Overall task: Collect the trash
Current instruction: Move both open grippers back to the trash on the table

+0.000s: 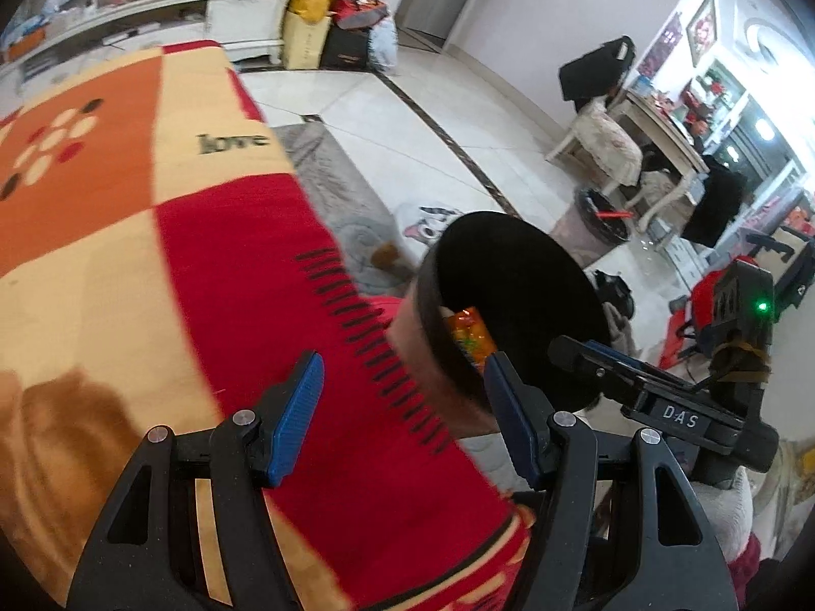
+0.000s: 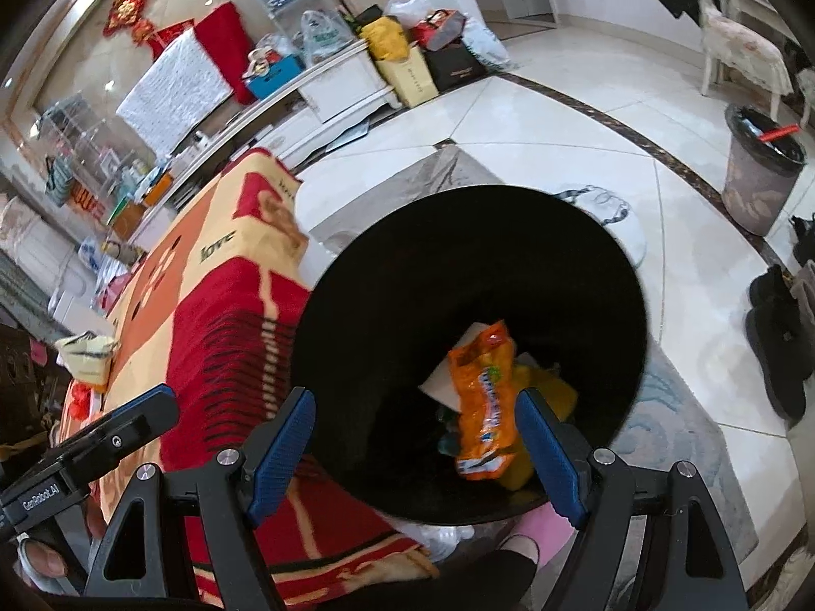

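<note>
A black-lined trash bin (image 2: 356, 315) stands beside a table covered with a red, orange and cream cloth (image 2: 214, 315). Inside it lie an orange snack wrapper (image 2: 484, 397), white paper (image 2: 448, 382) and yellow trash (image 2: 550, 392). My right gripper (image 2: 415, 448) is open and empty, right above the bin's mouth. My left gripper (image 1: 402, 417) is open and empty over the cloth's (image 1: 204, 254) edge, next to the bin (image 1: 509, 295); the wrapper (image 1: 468, 336) shows inside. The right gripper body (image 1: 677, 407) sits just right of it.
A second bin (image 2: 759, 173) with a red item stands on the tiled floor at the right. Black slippers (image 2: 779, 336) lie near it. Bags and boxes (image 2: 407, 56) crowd a white cabinet at the back. A crumpled yellowish wrapper (image 2: 86, 356) lies on the table's left side.
</note>
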Motion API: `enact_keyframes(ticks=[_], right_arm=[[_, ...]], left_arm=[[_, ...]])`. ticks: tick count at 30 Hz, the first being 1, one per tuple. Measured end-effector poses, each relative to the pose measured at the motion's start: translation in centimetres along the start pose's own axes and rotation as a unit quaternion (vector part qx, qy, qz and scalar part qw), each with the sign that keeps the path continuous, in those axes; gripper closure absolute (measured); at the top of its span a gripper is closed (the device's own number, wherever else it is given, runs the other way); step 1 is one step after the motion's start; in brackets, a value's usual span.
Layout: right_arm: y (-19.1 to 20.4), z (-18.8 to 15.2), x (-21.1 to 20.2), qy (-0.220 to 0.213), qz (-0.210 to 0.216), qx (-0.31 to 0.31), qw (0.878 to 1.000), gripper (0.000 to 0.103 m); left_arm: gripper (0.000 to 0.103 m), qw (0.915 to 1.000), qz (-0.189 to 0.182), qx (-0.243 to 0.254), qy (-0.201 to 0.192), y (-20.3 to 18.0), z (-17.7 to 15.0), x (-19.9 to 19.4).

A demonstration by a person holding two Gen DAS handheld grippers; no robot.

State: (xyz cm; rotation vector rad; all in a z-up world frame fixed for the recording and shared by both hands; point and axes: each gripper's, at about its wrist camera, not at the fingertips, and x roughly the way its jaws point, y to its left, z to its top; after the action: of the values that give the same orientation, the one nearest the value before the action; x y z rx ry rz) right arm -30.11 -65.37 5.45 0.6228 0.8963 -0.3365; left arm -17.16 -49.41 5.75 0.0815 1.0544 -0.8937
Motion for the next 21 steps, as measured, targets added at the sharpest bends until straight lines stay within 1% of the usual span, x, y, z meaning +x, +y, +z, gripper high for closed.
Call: enact_keyframes(ticks=[12,17,21], right_arm=[[6.9,-1.3,0.9,0.019,0.030,-0.061,0.998,0.024],[10.4,-1.7,1.4,0.022,0.045,-0.091,0.995,0.024],[13.0,-2.4,2.4,0.034,0.054,-0.114,0.991,0.024]], left_arm=[[0.039,0.9978,0.056,-0.021,-0.030,3.9,-2.5,-4.5],[0.039,0.9961,0.070,-0.041,-0.035,6.2,-3.7,-6.4],[0.039,0.9939,0.085,-0.059,-0.039,8.4,-4.5,-7.9]])
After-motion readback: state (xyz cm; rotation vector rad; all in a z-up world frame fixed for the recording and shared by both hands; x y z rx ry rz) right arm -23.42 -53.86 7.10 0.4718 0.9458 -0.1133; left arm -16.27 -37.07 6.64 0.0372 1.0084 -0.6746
